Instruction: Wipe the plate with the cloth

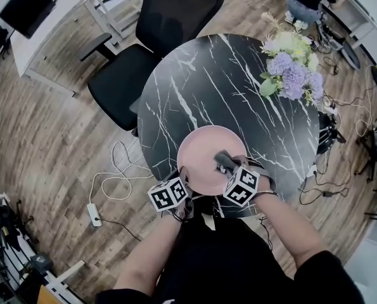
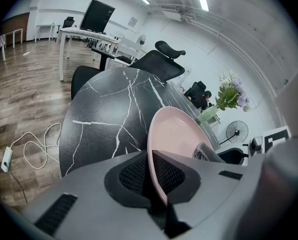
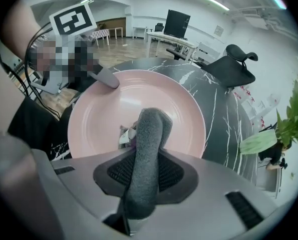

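- Person's forearms [image 1: 283,227]: nearest to the head view, cut off by its lower edge; each hand is largely hidden behind its gripper's marker cube.
- Left gripper [image 2: 156,180]: jaws closed on the near rim of the plate [image 2: 178,131], which runs edge-on between the pads and tilts away ahead of them. In the head view this gripper [image 1: 182,177] sits at the plate's near-left edge.
- Right gripper [image 3: 144,173]: jaws clamped on the grey cloth [image 3: 150,139], whose free end curls forward past the jaw tips over the middle of the plate [image 3: 101,111]. The cloth itself hides whether it touches the plate. A small pale scrap just left of the cloth cannot be identified.
- Plate and cloth, head view: the pink plate [image 1: 201,149] lies between the two grippers at the near edge of the table [image 1: 239,87]; the cloth [image 1: 224,161] shows as a dark lump ahead of the right gripper [image 1: 226,166]. Whether the plate rests on the table cannot be told.
- Beyond the grippers: black marble-patterned round table, a bunch of flowers [image 1: 293,68] at its far right, partly cut off in both gripper views.
- Farthest: an office chair [image 1: 169,18] behind the table.
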### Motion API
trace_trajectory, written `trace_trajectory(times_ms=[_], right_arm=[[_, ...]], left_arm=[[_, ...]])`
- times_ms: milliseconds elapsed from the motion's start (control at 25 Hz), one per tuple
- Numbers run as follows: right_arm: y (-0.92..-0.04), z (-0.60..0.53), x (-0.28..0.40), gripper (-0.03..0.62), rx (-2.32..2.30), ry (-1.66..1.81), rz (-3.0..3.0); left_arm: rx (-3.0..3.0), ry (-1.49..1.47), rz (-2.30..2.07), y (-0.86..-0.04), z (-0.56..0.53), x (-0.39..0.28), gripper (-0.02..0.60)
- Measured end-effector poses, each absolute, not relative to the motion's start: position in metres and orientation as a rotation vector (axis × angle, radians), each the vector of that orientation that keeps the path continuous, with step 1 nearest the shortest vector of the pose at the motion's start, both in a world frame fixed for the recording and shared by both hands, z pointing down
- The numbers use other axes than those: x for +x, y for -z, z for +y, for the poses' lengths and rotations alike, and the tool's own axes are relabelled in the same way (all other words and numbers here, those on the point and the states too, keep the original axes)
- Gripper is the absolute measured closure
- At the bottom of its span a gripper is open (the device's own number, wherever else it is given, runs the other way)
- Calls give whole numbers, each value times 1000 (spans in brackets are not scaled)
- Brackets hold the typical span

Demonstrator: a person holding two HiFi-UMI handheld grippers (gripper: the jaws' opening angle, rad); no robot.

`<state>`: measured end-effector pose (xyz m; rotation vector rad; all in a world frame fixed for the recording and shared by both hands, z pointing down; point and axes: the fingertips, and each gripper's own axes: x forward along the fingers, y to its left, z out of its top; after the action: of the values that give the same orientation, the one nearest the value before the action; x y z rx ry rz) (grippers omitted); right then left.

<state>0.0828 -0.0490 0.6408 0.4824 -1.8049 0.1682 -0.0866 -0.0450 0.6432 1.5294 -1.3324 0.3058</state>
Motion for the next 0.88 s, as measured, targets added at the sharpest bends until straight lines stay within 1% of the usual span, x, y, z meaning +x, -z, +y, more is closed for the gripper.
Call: trace_trajectory(times_ms=[560, 880], right_arm=[[-637, -96, 95, 484, 677, -60, -1808], [-635, -117, 95, 484, 778, -110, -1838]], left_arm=[[1533, -348, -1351, -643, -44, -90, 538], [1556, -382, -1354, -643, -47, -87, 531]])
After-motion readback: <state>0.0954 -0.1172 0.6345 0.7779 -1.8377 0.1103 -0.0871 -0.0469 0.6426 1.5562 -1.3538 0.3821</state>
